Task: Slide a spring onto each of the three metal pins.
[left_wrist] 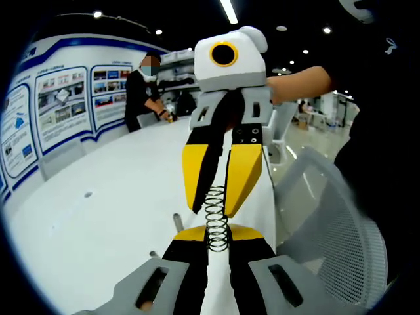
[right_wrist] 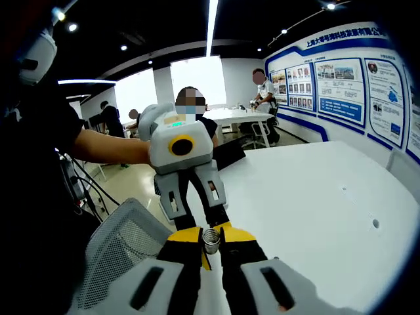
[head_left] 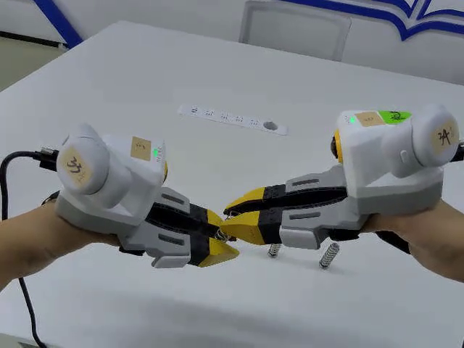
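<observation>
Both tools meet tip to tip above the desk (head_left: 109, 65), on the person's side of the white power strip (head_left: 232, 119) and well apart from it. The left tool (head_left: 223, 236) is nearly closed, its jaws pinching one end of a spring (left_wrist: 216, 220). In the left gripper view the coil runs straight out from between its yellow tips. The right tool (head_left: 229, 220) faces it head-on, jaws parted only slightly, tips flanking the spring's other end. The right gripper view sees the coil end-on between that tool's own tips, but I can't tell if those jaws clamp it or just sit against it. In the head view the yellow tips cover most of the spring and only a few turns show. Whether a pin runs inside the coil is too small to tell. A first loose spring (head_left: 274, 250) and a second loose spring (head_left: 329, 255) stand tilted on the desk, nearer the person than the power strip and under the right tool's body. That tool hides the first one's top, and what they stand on is hard to make out. A black cable (head_left: 7, 188) leaves the back of the left tool and is cut off at the bottom frame edge. Beyond the power strip, a chair back (head_left: 293, 29) is cropped by the top edge.
</observation>
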